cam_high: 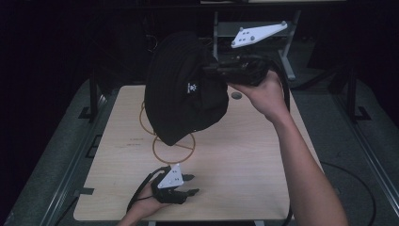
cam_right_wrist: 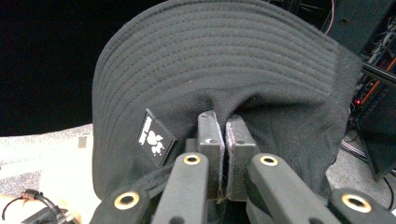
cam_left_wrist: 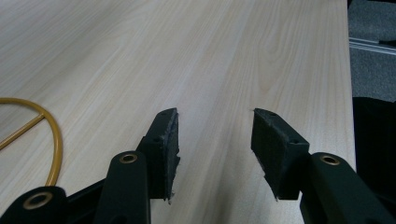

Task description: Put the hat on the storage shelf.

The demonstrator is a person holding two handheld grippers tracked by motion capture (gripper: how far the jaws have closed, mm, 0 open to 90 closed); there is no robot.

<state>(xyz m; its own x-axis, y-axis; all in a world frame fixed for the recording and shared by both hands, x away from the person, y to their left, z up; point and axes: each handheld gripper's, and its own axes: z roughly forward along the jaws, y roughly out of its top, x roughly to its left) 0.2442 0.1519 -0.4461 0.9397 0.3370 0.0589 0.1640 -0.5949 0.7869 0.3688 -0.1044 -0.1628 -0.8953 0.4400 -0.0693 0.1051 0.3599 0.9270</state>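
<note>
A black bucket hat point(cam_high: 181, 89) with a small white-on-black label hangs in the air over the far half of the table, held up at its crown. My right gripper point(cam_high: 212, 70) is shut on the hat's fabric; in the right gripper view the hat point(cam_right_wrist: 224, 60) spreads above the jaws and the right gripper point(cam_right_wrist: 222, 126) pinches a fold of cloth. My left gripper point(cam_high: 190, 184) rests low near the table's front edge, pointing right, open with nothing between its pads point(cam_left_wrist: 169, 144). In the left gripper view the left gripper point(cam_left_wrist: 215, 112) looks along bare wood.
A thin yellow wire hoop stand point(cam_high: 172, 147) lies on the light wooden table point(cam_high: 244, 155) beneath the hat; part of the yellow hoop point(cam_left_wrist: 52, 140) shows left of the left jaws. A small round grey hole cover point(cam_high: 236, 95) sits at the far right. Metal frame posts stand behind the table.
</note>
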